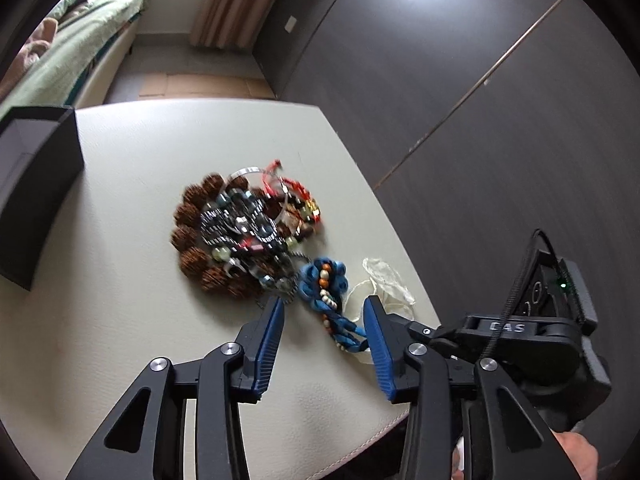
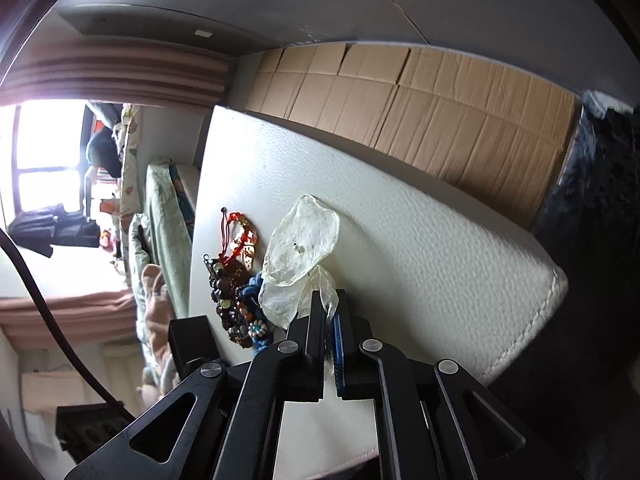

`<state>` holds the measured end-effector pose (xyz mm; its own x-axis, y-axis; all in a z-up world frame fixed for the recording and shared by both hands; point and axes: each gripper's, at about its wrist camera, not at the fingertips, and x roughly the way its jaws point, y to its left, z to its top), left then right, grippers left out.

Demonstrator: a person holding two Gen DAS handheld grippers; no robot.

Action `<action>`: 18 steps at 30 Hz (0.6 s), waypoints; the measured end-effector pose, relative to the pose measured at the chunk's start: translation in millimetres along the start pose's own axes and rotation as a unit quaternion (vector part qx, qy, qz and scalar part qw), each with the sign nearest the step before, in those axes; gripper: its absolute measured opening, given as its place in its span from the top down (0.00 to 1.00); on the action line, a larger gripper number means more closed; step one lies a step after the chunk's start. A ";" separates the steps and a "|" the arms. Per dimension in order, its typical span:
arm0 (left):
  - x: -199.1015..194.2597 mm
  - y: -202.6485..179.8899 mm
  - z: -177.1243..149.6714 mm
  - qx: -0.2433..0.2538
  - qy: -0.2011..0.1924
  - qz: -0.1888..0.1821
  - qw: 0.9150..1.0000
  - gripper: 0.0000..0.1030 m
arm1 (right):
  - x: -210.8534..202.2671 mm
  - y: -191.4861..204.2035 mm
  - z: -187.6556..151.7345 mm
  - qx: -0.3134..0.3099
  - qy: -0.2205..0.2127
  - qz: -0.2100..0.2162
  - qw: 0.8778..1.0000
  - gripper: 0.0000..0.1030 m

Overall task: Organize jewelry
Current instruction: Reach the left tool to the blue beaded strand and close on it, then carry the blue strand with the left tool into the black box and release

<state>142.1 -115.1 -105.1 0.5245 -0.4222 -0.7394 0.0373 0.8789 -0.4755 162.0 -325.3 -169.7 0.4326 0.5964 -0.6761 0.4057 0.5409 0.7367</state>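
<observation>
Jewelry heap (image 1: 244, 236) lies bunched mid-desk, toward the right edge of the cream desk (image 1: 120, 320): a ring of big brown carved beads, metallic links, a silver bangle, red cord pieces, all tangled together. Nothing looks sorted yet.

Blue knotted cord necklace (image 1: 326, 292) with white and orange beads trails out of the heap toward the near right corner. Left hand-held gripper (image 1: 324, 320) hangs over it, jaws wide apart, one blue pad on each side of the cord, holding nothing. Likely lined up to pinch this strand, as it is the loosest piece and easiest to free.

Clear plastic bag (image 2: 304, 240) sits just beside the necklace near the right edge. Right hand-held gripper (image 2: 329, 312) is closed tight on a twisted end of the bag, film visible between the pads. Probably holding the bag ready to receive a piece, or lifting it clear of the cord.

Black open box (image 1: 36, 184) stands at the left edge, well apart from the heap; a probable destination.
</observation>
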 end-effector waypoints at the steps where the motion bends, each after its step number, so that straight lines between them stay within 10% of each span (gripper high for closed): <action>1: 3.4 -0.2 -1.0 -0.004 0.003 -0.001 1.000 0.59 | -0.7 -1.7 -0.9 0.005 0.003 0.005 1.000 0.94; 11: 25.2 -12.0 -0.7 -0.010 0.006 0.007 1.000 0.59 | -27.1 -6.7 0.5 0.012 -0.033 0.006 0.999 0.94; 18: 36.6 -8.5 -3.7 -0.012 0.012 0.033 0.999 0.91 | -27.0 -12.6 3.8 0.017 -0.025 0.015 0.999 0.95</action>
<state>157.8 -138.9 -129.8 0.5047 -0.3693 -0.7803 -0.0175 0.8993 -0.4370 148.3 -350.4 -160.8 0.4849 0.5807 -0.6540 0.4193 0.5020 0.7565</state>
